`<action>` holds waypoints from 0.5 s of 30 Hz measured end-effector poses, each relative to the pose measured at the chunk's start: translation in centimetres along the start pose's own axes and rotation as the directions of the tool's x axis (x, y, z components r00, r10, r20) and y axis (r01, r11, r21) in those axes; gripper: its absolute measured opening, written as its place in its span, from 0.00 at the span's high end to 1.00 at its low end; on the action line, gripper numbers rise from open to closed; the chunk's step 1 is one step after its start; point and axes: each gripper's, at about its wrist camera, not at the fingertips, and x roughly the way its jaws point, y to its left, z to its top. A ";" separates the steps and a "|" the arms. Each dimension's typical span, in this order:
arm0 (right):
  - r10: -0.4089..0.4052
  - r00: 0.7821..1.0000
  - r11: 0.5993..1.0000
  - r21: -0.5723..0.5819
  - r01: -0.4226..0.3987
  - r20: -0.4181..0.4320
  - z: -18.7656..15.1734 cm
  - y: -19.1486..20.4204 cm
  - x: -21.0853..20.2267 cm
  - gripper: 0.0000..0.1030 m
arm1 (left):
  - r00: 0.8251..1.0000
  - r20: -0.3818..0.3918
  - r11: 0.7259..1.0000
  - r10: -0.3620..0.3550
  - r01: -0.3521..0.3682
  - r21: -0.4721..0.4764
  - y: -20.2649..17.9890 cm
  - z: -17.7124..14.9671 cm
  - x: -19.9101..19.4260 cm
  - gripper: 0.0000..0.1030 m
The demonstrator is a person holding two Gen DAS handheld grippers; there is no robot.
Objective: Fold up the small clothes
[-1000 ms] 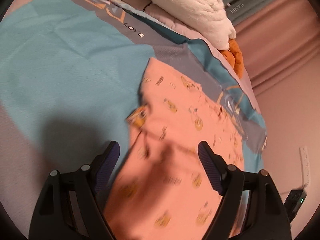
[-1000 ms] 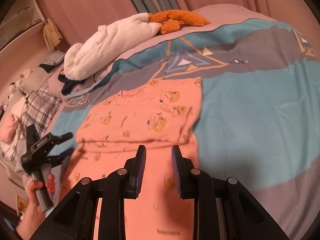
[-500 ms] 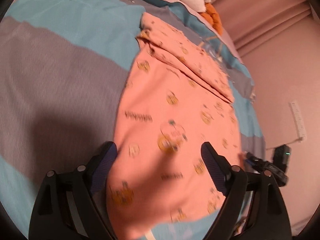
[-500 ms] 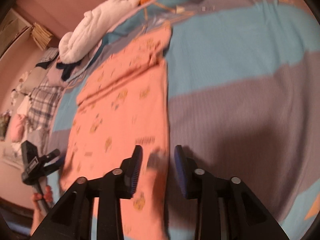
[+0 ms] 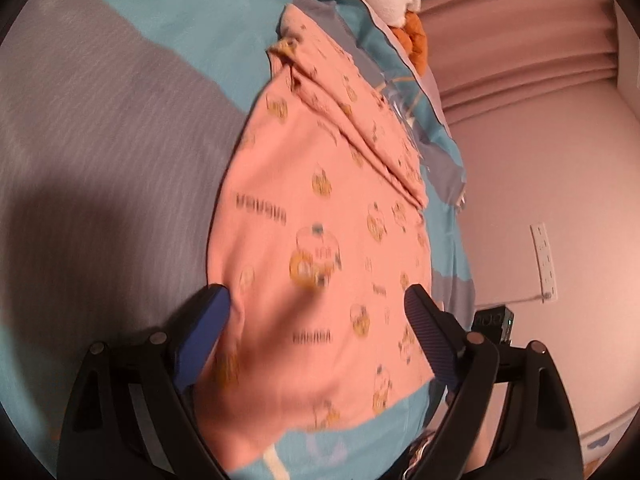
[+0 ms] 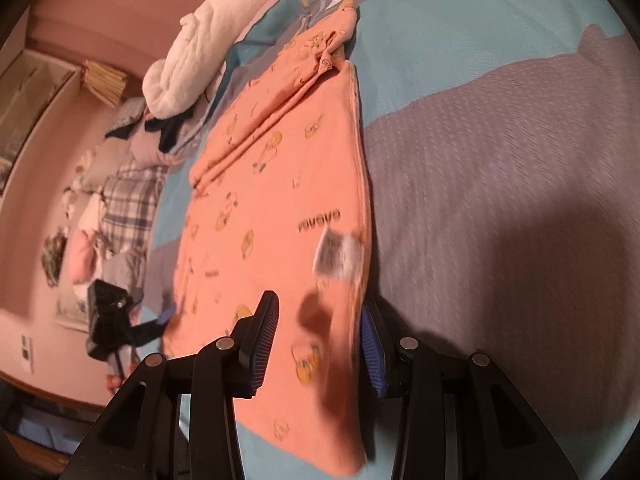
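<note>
Now both grippers are hovering over the near hem of the pink garment [image 5: 320, 208], lying on the bed [image 5: 100, 140]; left gripper [image 5: 316, 312] jaws are gaping wide, right gripper [image 6: 320, 320] jaws are straddling its edge, having just been opening. Pinch both corners evenly.

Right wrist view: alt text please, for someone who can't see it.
An open right gripper hovers over the near edge of a peach cartoon-print garment spread on a blue-and-grey bedspread, a white care label just ahead. At the left, the left gripper; a white towel lies beyond.
</note>
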 end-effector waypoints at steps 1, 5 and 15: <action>0.007 1.000 1.000 0.012 -0.007 0.008 0.4 0.0 0.2 0.61 | 1.000 0.013 1.000 0.009 -0.009 0.003 -0.2 0.6 0.0 0.14; -0.002 1.000 1.000 0.004 0.002 0.015 1.5 0.4 0.7 0.61 | 0.998 0.046 0.999 0.044 -0.045 0.007 -0.4 2.9 -0.2 0.14; 0.058 0.998 0.998 0.016 -0.058 0.002 3.4 -0.5 1.9 0.61 | 0.997 -0.038 0.996 0.060 -0.057 0.076 0.7 3.7 1.6 0.14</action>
